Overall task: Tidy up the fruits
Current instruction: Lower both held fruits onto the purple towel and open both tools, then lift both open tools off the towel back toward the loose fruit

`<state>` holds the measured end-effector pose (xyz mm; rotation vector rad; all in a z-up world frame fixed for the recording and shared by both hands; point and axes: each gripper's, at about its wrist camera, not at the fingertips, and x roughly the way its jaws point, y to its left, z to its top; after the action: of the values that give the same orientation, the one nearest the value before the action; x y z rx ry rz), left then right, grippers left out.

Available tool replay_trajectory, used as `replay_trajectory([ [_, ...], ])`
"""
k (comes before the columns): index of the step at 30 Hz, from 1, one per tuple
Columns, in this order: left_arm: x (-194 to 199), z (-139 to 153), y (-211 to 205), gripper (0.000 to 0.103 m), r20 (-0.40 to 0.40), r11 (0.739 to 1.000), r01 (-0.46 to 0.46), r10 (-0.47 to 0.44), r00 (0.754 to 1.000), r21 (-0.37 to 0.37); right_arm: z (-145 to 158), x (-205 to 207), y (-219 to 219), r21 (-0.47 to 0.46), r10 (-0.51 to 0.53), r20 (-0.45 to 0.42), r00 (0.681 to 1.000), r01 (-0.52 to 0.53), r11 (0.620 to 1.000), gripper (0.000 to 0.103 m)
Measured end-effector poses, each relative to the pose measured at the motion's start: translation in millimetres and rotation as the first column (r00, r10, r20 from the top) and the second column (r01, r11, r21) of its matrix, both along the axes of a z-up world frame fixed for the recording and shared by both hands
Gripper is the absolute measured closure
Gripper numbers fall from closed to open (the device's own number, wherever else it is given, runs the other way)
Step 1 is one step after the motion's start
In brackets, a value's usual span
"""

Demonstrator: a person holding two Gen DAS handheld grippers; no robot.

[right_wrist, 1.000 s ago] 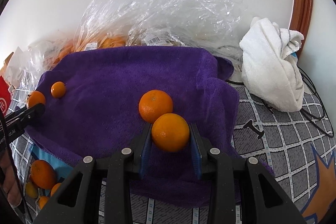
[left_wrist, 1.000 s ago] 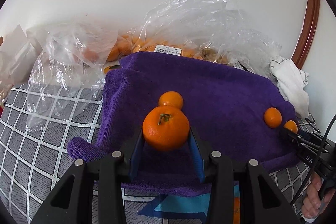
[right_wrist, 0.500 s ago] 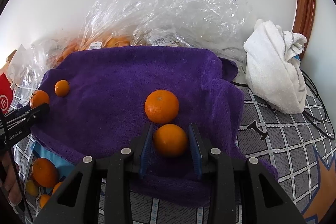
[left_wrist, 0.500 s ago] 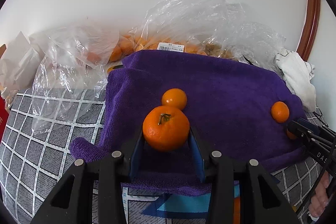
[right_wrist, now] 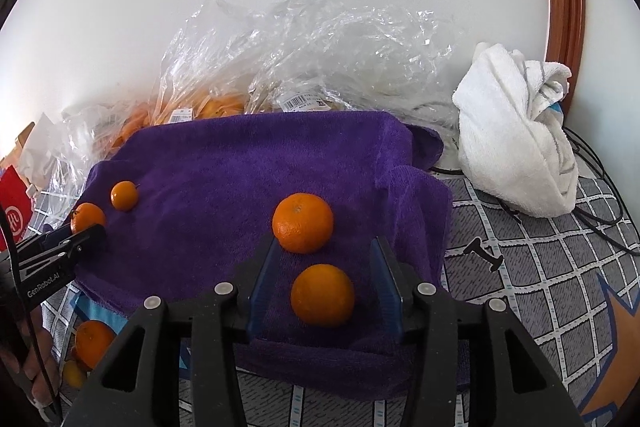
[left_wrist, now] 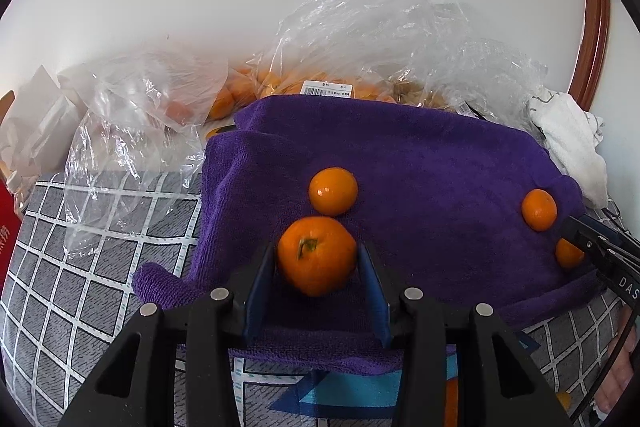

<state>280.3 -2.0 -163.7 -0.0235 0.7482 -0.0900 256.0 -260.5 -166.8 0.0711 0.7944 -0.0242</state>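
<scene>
Right wrist view: right gripper [right_wrist: 324, 279] is opening, letting its tangerine [right_wrist: 322, 295] go on the purple towel [right_wrist: 208, 187], while left gripper [left_wrist: 318, 267] is pinching a stemmed tangerine [left_wrist: 316, 255], probably getting released next.

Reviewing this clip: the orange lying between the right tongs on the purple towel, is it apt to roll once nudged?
Probably only a little. The orange is round and smooth, so it could roll, but the plush purple towel should damp that. The right tongs are opening, pads clear of it, and it appears settled.
</scene>
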Motion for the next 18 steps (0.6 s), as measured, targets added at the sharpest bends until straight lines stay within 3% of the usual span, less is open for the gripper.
replay_trajectory([
  [5, 0.5, 0.5, 0.4, 0.059, 0.003, 1.000, 0.012, -0.012, 1.000, -0.011, 0.1, -0.3, -0.1, -0.003, -0.005, 0.003, 1.000, 0.005, 1.000, 0.056],
  [10, -3.8, 4.3, 3.8, 0.049, 0.019, 0.998, 0.014, -0.013, 1.000, -0.058, 1.6, -1.9, 0.5, -0.001, 0.001, 0.019, 1.000, -0.001, 1.000, 0.056],
  [18, -8.6, 8.1, 9.5, 0.049, 0.032, 0.995, -0.004, 0.007, 0.999, -0.098, 2.2, -1.8, -2.8, 0.024, -0.003, 0.017, 1.000, 0.003, 1.000, 0.056],
])
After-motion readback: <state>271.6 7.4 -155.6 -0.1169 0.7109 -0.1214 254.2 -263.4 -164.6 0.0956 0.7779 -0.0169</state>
